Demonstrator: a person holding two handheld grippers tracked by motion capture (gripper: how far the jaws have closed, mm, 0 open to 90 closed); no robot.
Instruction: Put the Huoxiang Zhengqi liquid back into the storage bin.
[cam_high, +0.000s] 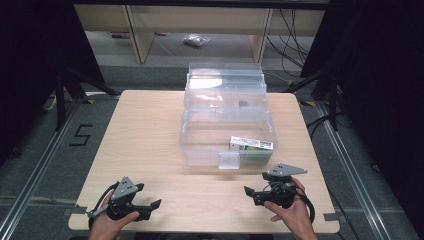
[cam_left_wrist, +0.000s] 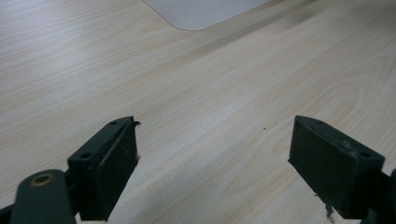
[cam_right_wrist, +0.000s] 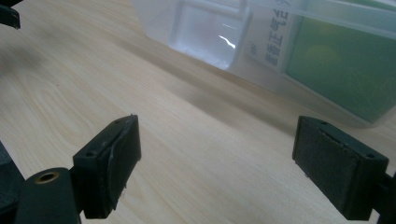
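A clear plastic storage box (cam_high: 200, 145) stands open at the middle of the wooden table, its lid (cam_high: 225, 75) tipped back. Inside, at the front right, lies a green and white carton (cam_high: 251, 146); the right gripper view shows that carton (cam_right_wrist: 345, 70) through the box wall (cam_right_wrist: 205, 32). My left gripper (cam_high: 152, 202) rests open near the table's front left corner, held by a hand. In its own view the left gripper (cam_left_wrist: 212, 163) has only bare wood between its jaws. My right gripper (cam_high: 249, 192) is open at the front right, just short of the box, with nothing between its jaws (cam_right_wrist: 217, 161).
The tabletop (cam_high: 150, 130) is bare to the left of the box and along the front edge. A small dark object (cam_high: 243, 103) lies in the box's rear part. On the floor beyond are wooden furniture legs (cam_high: 140, 35), a small bag (cam_high: 196, 40) and cables (cam_high: 292, 35).
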